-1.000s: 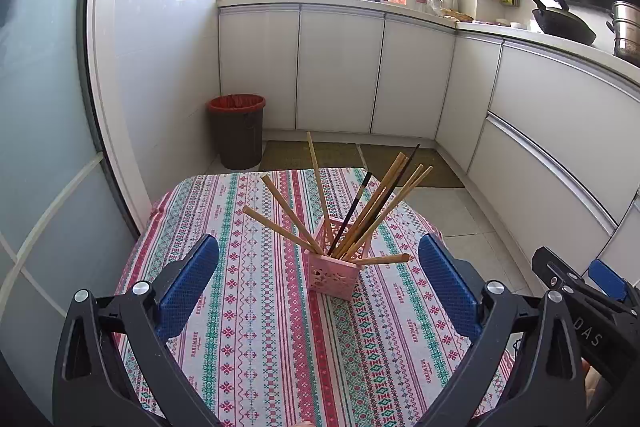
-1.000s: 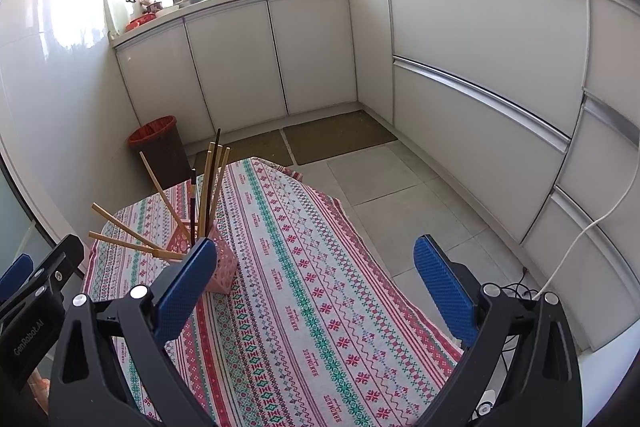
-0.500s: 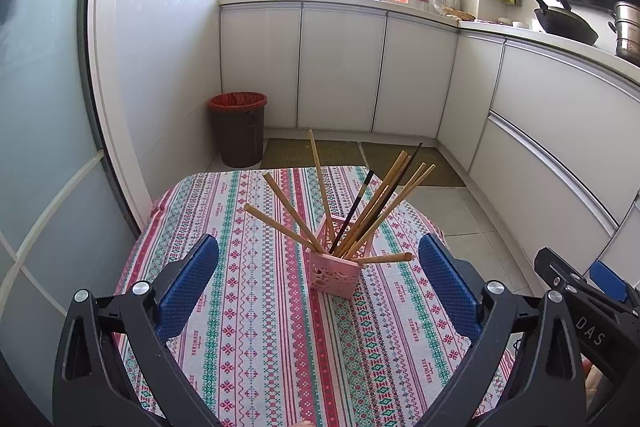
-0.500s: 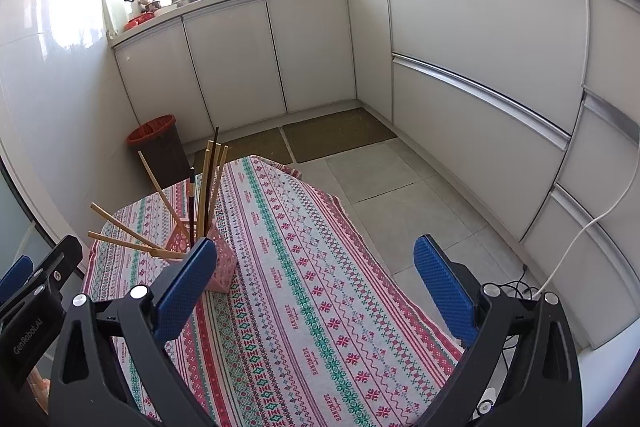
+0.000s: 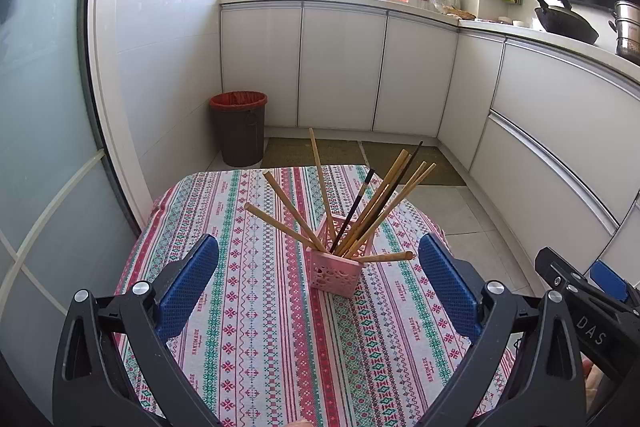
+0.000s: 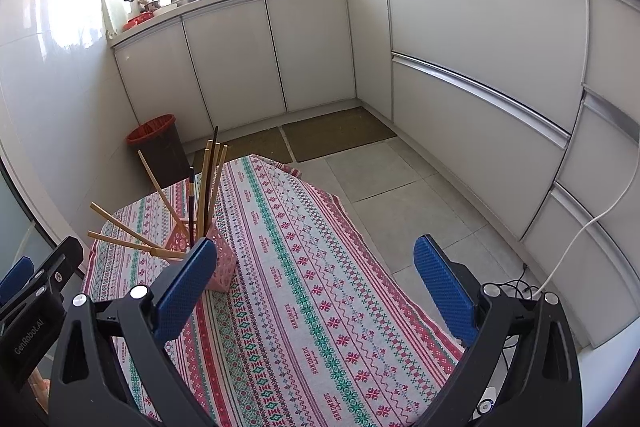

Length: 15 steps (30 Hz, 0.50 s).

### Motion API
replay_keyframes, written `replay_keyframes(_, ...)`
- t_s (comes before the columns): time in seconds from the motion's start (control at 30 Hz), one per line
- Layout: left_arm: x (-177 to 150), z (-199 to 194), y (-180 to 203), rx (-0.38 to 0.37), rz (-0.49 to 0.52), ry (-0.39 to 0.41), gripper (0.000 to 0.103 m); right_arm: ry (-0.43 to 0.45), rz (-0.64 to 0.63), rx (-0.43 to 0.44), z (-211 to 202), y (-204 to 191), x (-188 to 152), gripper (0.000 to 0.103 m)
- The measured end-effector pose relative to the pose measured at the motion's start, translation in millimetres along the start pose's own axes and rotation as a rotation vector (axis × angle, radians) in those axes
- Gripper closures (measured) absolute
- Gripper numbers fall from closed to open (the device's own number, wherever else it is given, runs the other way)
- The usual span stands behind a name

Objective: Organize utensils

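A pink perforated holder (image 5: 335,273) stands upright near the middle of the patterned tablecloth (image 5: 248,307). Several wooden chopsticks (image 5: 382,205) and two dark ones fan out of it. My left gripper (image 5: 316,285) is open, its blue pads wide apart on either side of the holder and nearer the camera, touching nothing. In the right wrist view the holder (image 6: 222,263) sits at the left, partly behind the left blue pad, with chopsticks (image 6: 210,183) sticking up. My right gripper (image 6: 316,285) is open and empty above the tablecloth (image 6: 304,283).
A dark bin with a red liner (image 5: 240,127) stands on the floor beyond the table. White kitchen cabinets (image 6: 472,59) run along the back and right. A white cable (image 6: 592,223) hangs at the right. The other gripper (image 5: 584,307) shows at the lower right of the left view.
Both views have barely shifted; the grippers stay open and the holder with its chopsticks has not moved.
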<state>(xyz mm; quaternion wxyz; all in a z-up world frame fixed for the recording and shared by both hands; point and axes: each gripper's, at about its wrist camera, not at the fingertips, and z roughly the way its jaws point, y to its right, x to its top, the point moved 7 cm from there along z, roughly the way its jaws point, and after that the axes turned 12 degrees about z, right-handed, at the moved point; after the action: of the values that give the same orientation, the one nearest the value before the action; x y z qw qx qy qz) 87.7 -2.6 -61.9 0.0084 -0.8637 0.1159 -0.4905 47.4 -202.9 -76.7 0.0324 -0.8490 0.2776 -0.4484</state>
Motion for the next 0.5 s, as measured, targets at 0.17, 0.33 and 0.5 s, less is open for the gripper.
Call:
replay_keyframes(0.17, -0.1, 0.1, 0.1, 0.000, 0.001, -0.002, 0.007, -0.002, 0.001, 0.000, 0.2, -0.5, -0.8, 0.007)
replay_keyframes(0.33, -0.9, 0.5, 1.9, -0.005, 0.007, -0.005, 0.007, -0.002, 0.000, -0.001, 0.3, -0.7, -1.8, 0.007)
replay_keyframes(0.5, -0.7, -0.5, -0.6, -0.010, -0.018, -0.003, 0.007, -0.010, 0.002, -0.001, 1.5, -0.2, -3.7, 0.007)
